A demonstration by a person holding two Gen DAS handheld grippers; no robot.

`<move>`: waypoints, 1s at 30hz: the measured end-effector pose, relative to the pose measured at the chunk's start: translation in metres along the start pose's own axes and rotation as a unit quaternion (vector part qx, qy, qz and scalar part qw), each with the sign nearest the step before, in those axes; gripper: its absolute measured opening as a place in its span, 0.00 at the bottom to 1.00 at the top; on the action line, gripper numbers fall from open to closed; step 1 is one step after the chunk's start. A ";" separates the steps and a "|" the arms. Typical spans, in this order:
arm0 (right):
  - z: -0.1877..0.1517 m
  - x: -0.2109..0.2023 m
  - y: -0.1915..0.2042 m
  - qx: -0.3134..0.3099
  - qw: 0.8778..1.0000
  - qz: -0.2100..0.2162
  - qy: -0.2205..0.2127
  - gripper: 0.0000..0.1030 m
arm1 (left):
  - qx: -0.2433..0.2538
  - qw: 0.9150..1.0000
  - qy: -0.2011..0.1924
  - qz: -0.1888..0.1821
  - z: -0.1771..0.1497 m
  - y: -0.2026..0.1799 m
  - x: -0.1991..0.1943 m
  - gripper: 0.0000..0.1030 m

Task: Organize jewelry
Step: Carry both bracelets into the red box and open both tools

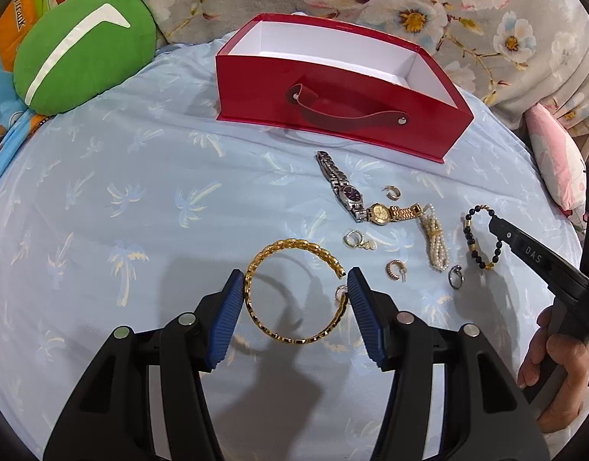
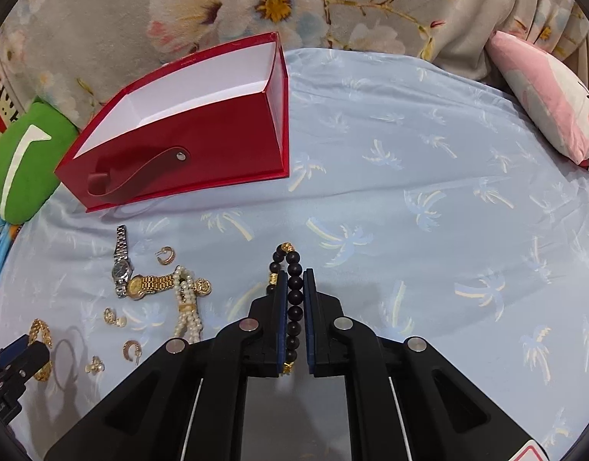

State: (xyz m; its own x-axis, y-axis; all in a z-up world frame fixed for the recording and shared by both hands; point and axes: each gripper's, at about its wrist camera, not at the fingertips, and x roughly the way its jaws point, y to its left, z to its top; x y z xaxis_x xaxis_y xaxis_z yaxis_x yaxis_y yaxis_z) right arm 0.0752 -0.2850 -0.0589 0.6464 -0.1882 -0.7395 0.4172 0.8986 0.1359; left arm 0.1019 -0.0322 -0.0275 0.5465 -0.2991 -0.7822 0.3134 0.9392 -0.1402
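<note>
The left gripper [image 1: 296, 299] squeezes a shiny gold chain bangle [image 1: 294, 290] between its blue pads, held above the light blue palm-tree sheet [image 1: 121, 211]. The right gripper [image 2: 294, 307] is pinched tight on a black bead bracelet with gold bits [image 2: 292, 292]. The open red box [image 1: 333, 88] sits behind the other jewelry.

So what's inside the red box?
The red box shows only bare white walls inside, no jewelry visible. Its floor is mostly hidden behind the tall front wall in both views, so something small lying flat there cannot be ruled out.
</note>
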 end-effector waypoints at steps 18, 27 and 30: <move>0.034 -0.076 0.018 -0.020 0.996 0.047 -0.077 0.07 | 0.016 0.998 -0.053 -0.006 0.035 -0.005 -0.032 0.52; 0.114 -0.087 0.052 -0.058 0.987 0.088 -0.121 0.07 | 0.048 0.991 -0.126 0.001 0.131 -0.007 -0.045 0.52; 0.149 -0.076 0.065 -0.067 0.985 0.097 -0.129 0.07 | 0.059 0.987 -0.147 0.009 0.168 -0.009 -0.041 0.52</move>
State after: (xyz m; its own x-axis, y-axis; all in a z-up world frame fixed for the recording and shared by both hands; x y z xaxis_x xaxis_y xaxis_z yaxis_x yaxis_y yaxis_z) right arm 0.1482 -0.2714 0.1044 0.8534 -0.0865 -0.5141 0.1933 0.9683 0.1580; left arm 0.2073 -0.0571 0.1082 0.7495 -0.3351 -0.5709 0.3809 0.9237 -0.0422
